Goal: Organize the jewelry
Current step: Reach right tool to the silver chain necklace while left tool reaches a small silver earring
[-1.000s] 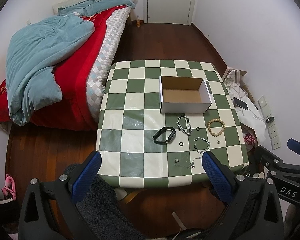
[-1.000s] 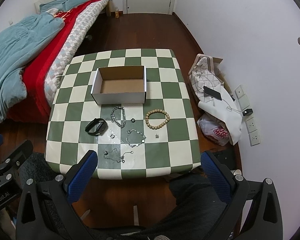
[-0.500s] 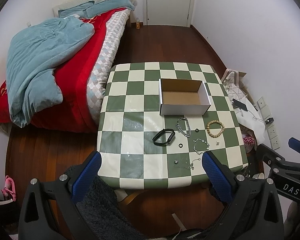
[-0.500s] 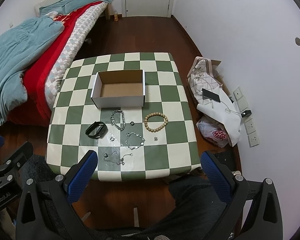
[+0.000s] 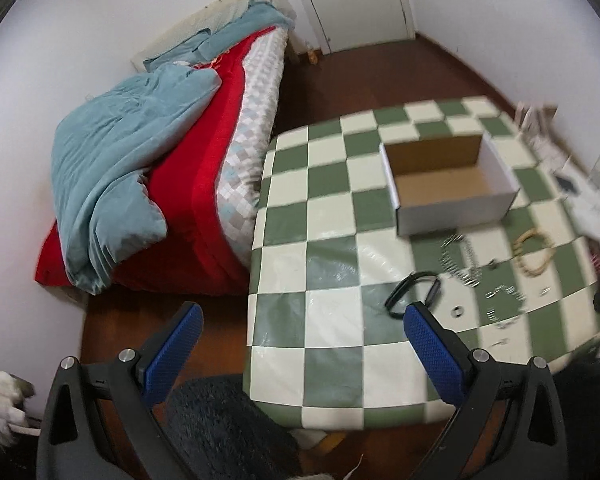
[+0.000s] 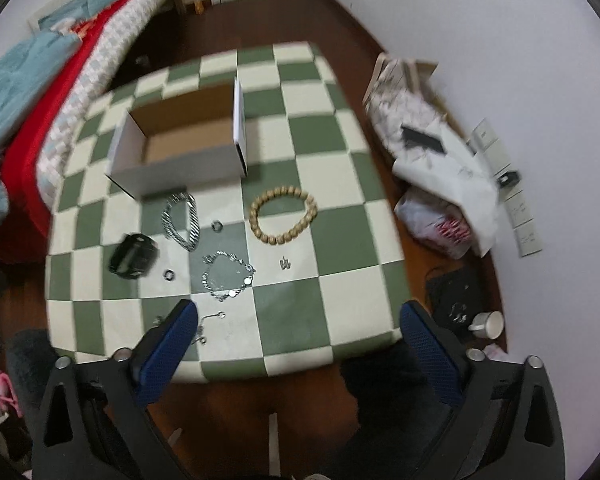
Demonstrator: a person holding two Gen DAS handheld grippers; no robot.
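Note:
An open cardboard box (image 6: 180, 148) (image 5: 448, 184), empty inside, stands on the green-and-cream checkered table (image 6: 324, 292) (image 5: 324, 264). In front of it lie a wooden bead bracelet (image 6: 283, 215) (image 5: 534, 251), a silver chain (image 6: 181, 221) (image 5: 458, 258), a black band (image 6: 132, 256) (image 5: 414, 290), a thin silver bracelet (image 6: 228, 276), small rings (image 6: 217, 225) and a stud (image 6: 285, 264). My right gripper (image 6: 298, 340) hangs open over the table's near edge. Held over the near left corner, my left gripper (image 5: 302, 340) is open and holds nothing.
A bed (image 5: 204, 168) with red and blue bedding lies left of the table. Bags and papers (image 6: 432, 168) sit on the floor by the right wall, with a white mug (image 6: 488, 324) near the table corner. A dark fuzzy cushion (image 5: 228, 428) is below the left gripper.
Both grippers have moved down and closer to the table. The left view has swung left toward the bed; the jewelry looks larger in the right view. Nothing was picked up.

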